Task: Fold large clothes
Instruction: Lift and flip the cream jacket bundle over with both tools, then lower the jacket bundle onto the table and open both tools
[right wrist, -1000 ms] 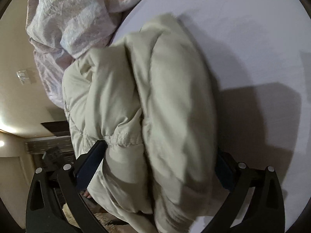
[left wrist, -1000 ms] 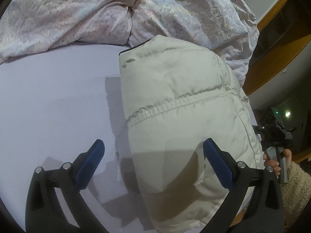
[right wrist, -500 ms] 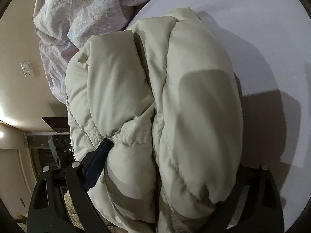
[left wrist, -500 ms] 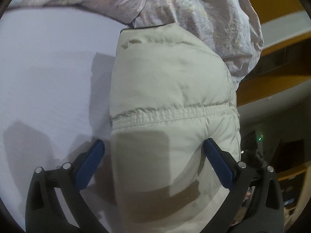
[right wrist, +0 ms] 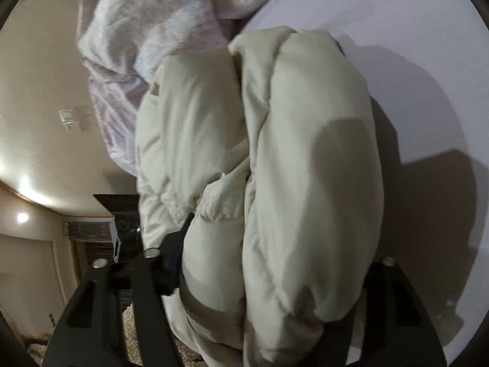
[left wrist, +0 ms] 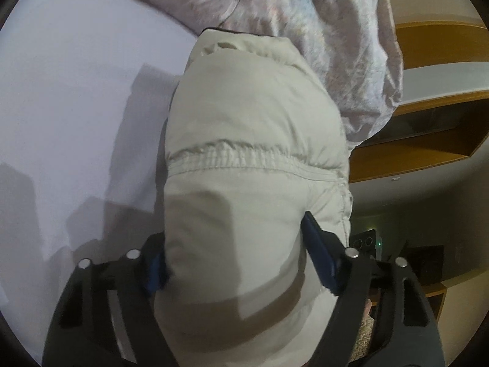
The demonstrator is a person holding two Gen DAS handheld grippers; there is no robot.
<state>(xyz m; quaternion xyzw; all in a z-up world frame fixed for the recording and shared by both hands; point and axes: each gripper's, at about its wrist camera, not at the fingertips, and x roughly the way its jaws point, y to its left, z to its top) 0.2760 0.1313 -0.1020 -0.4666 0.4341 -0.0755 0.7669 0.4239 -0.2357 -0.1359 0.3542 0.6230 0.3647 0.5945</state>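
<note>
Folded jacket (left wrist: pixel 253 159) on bed (left wrist: pixel 76 98), duvet (left wrist: pixel 321 39) at 12 o'clock. L gripper (left wrist: pixel 235 263) and R gripper (right wrist: pixel 269 263): fingers just closing, clamped on jacket.

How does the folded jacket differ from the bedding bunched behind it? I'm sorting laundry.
The jacket is plain cream and puffy, with a stitched gathered seam; the bedding is pale pink and faintly patterned. The jacket is folded into a compact bundle; the bedding lies crumpled and loose. Both rest on the white sheet.
</note>
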